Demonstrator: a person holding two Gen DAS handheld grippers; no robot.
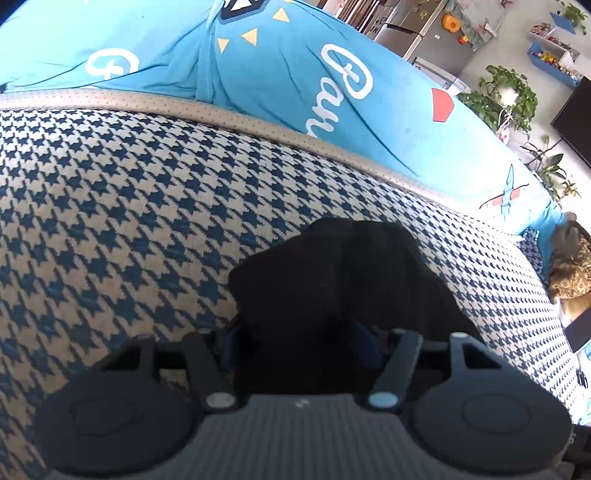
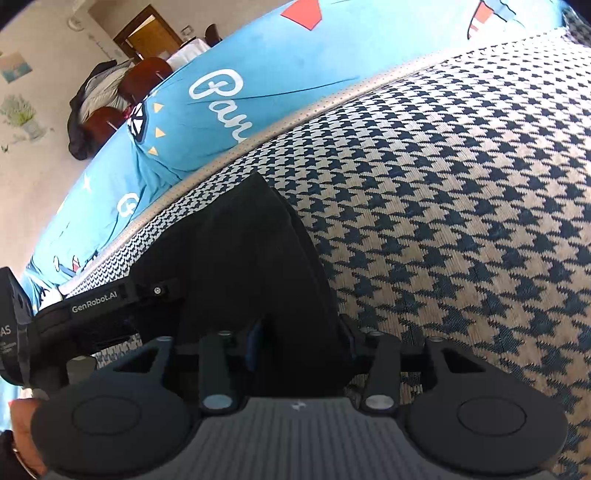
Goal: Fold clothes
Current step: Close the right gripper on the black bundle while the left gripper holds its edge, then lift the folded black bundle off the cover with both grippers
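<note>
A black garment [image 1: 332, 288] lies bunched on a navy-and-cream houndstooth cushion [image 1: 129, 221]. In the left wrist view it fills the space between the blue pads, and my left gripper [image 1: 299, 339] is shut on its near edge. The right wrist view shows the same black garment [image 2: 236, 258] spread leftward over the houndstooth cushion [image 2: 461, 221]. My right gripper [image 2: 301, 336] is shut on a fold of it. The left gripper's body [image 2: 110, 299], labelled GenRobot.AI, reaches onto the cloth from the left. Both sets of fingertips are hidden by the cloth.
A blue blanket with white script [image 1: 295, 74] covers the backrest behind the cushion's beige piping [image 1: 221, 110]. A brown patterned pillow [image 1: 572, 266] sits at the right end. Potted plants [image 1: 509, 99], a fridge [image 1: 417, 33] and a dark screen [image 1: 576, 114] stand beyond. A person's hand [image 2: 22, 435] holds the left gripper.
</note>
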